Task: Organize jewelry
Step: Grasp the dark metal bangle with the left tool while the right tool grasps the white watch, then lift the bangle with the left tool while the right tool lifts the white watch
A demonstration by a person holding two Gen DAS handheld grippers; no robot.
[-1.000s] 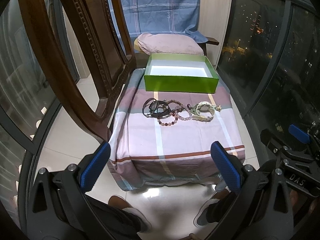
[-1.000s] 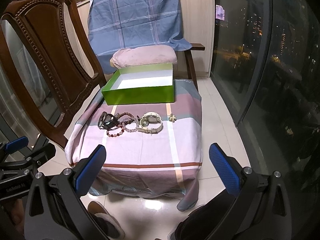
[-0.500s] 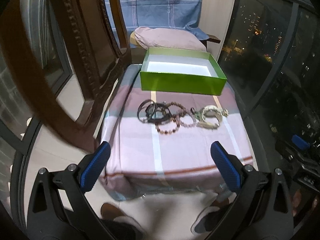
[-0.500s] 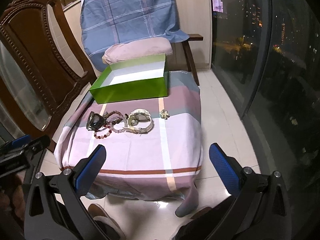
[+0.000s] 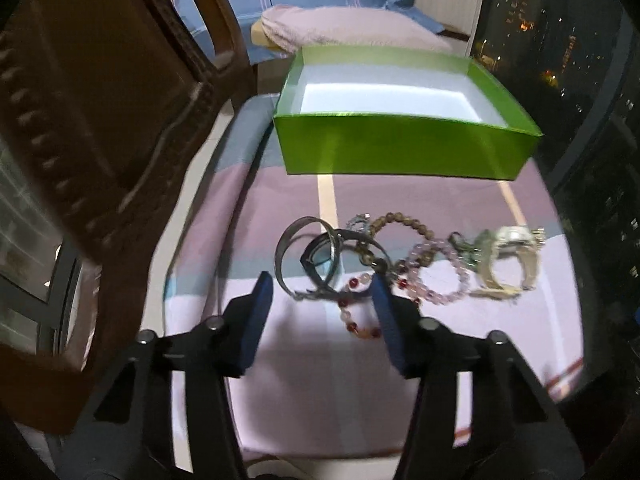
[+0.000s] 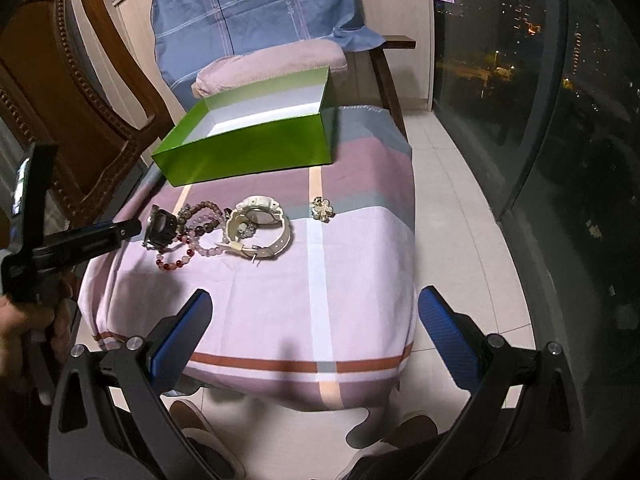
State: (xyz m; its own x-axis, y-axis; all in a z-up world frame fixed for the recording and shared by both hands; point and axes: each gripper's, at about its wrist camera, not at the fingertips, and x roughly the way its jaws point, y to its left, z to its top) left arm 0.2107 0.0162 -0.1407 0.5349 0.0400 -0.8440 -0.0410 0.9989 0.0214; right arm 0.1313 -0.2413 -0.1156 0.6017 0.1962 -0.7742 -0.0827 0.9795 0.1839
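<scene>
Jewelry lies in a tangled row on the cloth-covered table [image 6: 280, 300], in front of the open green box [image 5: 400, 152], which shows nothing inside.

**Layout**
- Left end: dark watch [image 5: 320, 256], overlapped by a metal bangle [image 5: 288, 256].
- Middle: brown bead bracelet [image 5: 404, 224], pink bead bracelet [image 5: 436, 272] and a red-and-pink bead bracelet [image 6: 176, 260], all touching or overlapping.
- Right end: white watch [image 6: 260, 224], touching the pink beads.
- A small flower brooch [image 6: 322, 209] lies apart, to the right.

**Grippers**
- Left gripper [image 5: 322, 300]: jaws partly apart, low over the dark watch and bangle. They straddle the near edge of that cluster; nothing is clamped. Contact with the table cannot be confirmed because of blur.
- Right gripper [image 6: 316, 320]: jaws wide apart, holding nothing, over the near part of the table, well short of the jewelry.

**Hazards (judgement)**
- Closing the left gripper here may catch the watch, bangle and red-and-pink beads together, since they overlap between the jaws. Lifting would then drag the linked bracelets along.
- A grip on the thin bangle rim alone may slip, dropping it on the table or the floor.
- Jaws pressed too low may pinch the cloth and pull it, shifting the box and every item.
- The wooden chair [image 5: 100, 140] stands close on the left; a wide swing toward the box could strike it.
</scene>
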